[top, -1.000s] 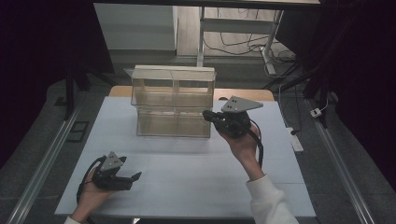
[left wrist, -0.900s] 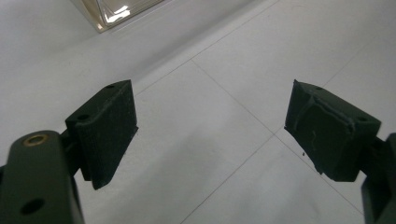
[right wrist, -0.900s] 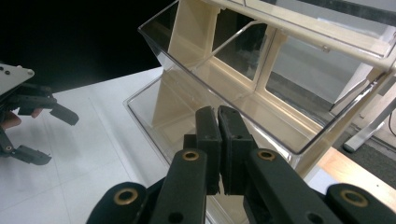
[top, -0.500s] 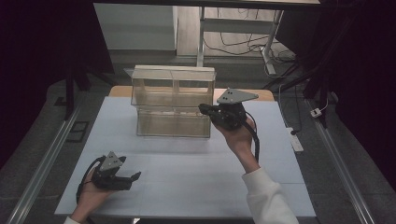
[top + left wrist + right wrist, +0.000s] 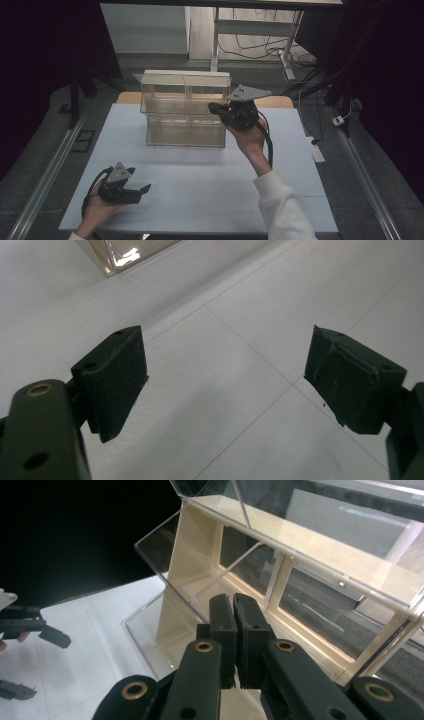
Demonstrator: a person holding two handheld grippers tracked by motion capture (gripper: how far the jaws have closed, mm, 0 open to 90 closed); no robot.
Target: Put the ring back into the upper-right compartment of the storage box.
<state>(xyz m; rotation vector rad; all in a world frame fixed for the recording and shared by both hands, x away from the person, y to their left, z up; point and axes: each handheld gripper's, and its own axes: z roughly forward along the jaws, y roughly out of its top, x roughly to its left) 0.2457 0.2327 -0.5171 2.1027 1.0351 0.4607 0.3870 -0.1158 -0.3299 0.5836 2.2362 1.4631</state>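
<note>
High view looks down from above; both gripper views sit close, apparently sharing the clear bin (image 5: 185,107)

The high view is dim, with the room black to the left and right and at the far end, while the white counter (image 5: 200,200) takes a soft, even light from above and shows only faint shadows. In the left gripper view the near pads are soft and slightly blurred, and a bright glare sits on the clear organizer (image 5: 125,255) at the far left. The right gripper view is sharper, with pale reflections across the clear panels and a black far left.
</note>
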